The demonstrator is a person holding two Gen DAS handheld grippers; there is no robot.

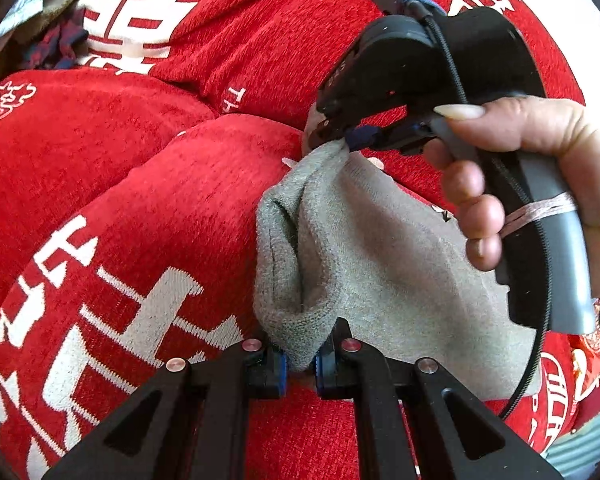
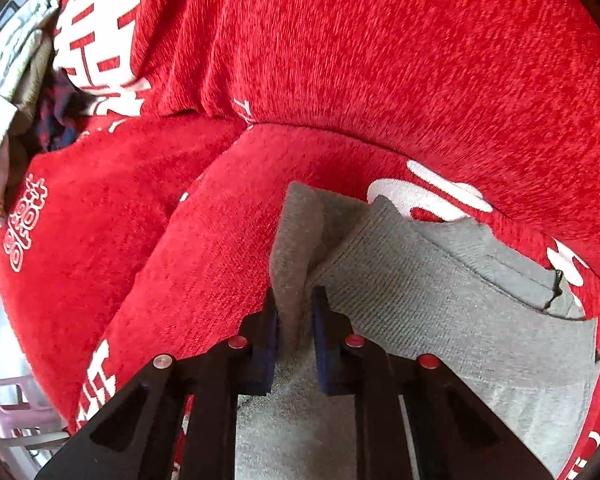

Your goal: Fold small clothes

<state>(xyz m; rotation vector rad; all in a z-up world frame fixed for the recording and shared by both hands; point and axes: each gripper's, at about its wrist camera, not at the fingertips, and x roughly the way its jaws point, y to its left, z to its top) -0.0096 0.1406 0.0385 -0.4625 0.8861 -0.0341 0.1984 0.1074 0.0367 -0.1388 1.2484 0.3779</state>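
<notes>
Fold in hand: your left gripper (image 1: pixel 301 362) and right gripper (image 2: pixel 295 322) each pinch the grey garment (image 1: pixel 380 264), lying on the red cover (image 1: pixel 140 208). Next, carry the pinched edges across together.

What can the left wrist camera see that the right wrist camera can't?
Only the left wrist view shows the person's hand holding the right gripper, which pinches the grey cloth's far edge, and the left gripper pinching its near fold. Only the right wrist view shows a pale plastic stool and the cloth's ribbed band. Both show the grey cloth on the red cover with white characters.
</notes>
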